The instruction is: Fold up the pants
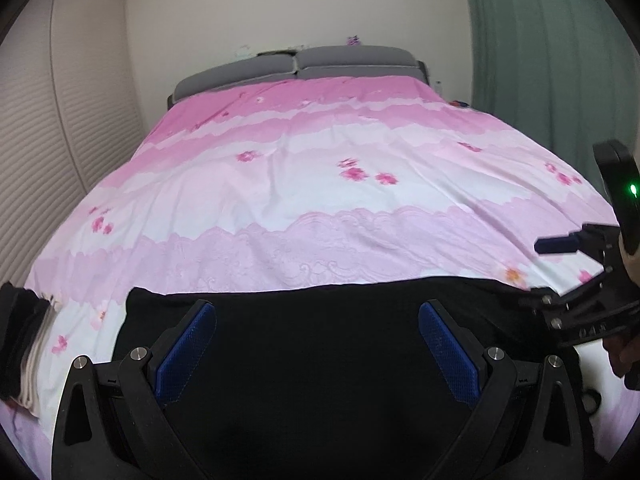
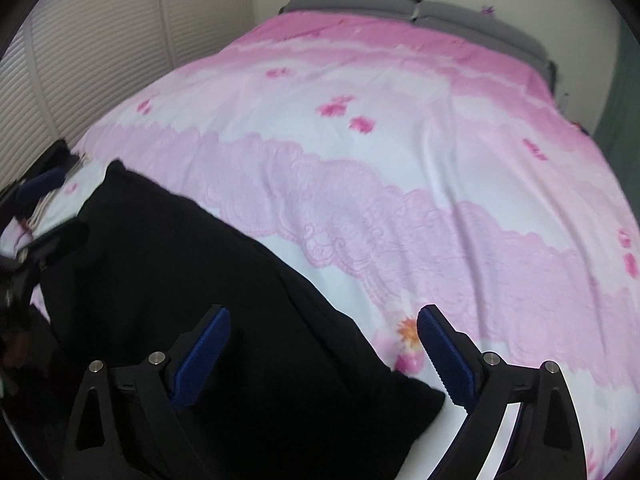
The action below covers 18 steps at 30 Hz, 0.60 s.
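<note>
two spread grippers (blue ribbed pads) [image 1: 316, 344] [image 2: 320, 354], soft black pants [image 1: 320, 380]

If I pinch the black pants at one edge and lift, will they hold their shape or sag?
Probably sag: the black pants lie limp and flat on the pink bedspread, following its contours. Likely light, as the bedding barely dents beneath them. Both the left gripper and right gripper are open, so pinching two points should control droop.

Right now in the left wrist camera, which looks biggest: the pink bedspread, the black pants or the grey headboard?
1. pink bedspread
2. black pants, though they lie nearest the camera, so they look bigger than they are
3. grey headboard, farthest away
</note>
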Tool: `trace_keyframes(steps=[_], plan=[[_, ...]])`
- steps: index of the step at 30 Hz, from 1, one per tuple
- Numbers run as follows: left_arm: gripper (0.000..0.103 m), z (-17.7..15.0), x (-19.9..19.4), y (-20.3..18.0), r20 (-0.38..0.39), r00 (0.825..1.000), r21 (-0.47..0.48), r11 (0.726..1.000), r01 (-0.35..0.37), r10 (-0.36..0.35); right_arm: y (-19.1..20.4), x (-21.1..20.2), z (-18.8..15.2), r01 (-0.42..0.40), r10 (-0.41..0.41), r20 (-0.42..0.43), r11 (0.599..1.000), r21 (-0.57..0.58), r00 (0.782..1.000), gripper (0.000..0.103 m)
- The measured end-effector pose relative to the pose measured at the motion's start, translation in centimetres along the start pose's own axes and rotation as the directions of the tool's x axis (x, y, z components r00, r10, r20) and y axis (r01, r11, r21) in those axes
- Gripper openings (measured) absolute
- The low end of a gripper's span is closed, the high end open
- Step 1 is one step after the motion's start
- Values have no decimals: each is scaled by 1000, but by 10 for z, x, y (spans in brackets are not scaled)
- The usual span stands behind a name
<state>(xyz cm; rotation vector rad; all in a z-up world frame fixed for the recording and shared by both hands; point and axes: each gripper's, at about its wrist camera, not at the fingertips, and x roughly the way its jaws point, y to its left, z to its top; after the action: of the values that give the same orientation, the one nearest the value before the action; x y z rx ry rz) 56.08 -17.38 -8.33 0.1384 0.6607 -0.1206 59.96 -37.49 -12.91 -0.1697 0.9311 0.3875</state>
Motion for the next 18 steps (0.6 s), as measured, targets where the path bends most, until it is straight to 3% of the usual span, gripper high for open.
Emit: trace_keyframes(steps=[4, 7, 9, 12, 18], plan=[[103, 3, 27, 7, -35, 999, -25, 1000, -14, 13, -5, 25, 3, -42, 39, -84, 998, -38, 996, 77], [103, 3, 38, 9, -41, 999, -20, 999, -27, 26, -8, 39, 5, -107, 100, -131, 993, -46, 986, 59], [103, 3, 41, 10, -45, 999, -17, 999, -30, 30, -11, 48, 5, -163, 157, -164, 986, -20, 974, 27], [103, 1, 44, 13, -53, 998, -11, 999, -38, 38, -12, 46, 2, -202, 203, -159, 979, 20, 966, 8], [103, 2, 14, 25, -52, 998, -23, 999, -39, 38, 8, -3, -2, -130, 128, -44, 991, -41, 991, 5]])
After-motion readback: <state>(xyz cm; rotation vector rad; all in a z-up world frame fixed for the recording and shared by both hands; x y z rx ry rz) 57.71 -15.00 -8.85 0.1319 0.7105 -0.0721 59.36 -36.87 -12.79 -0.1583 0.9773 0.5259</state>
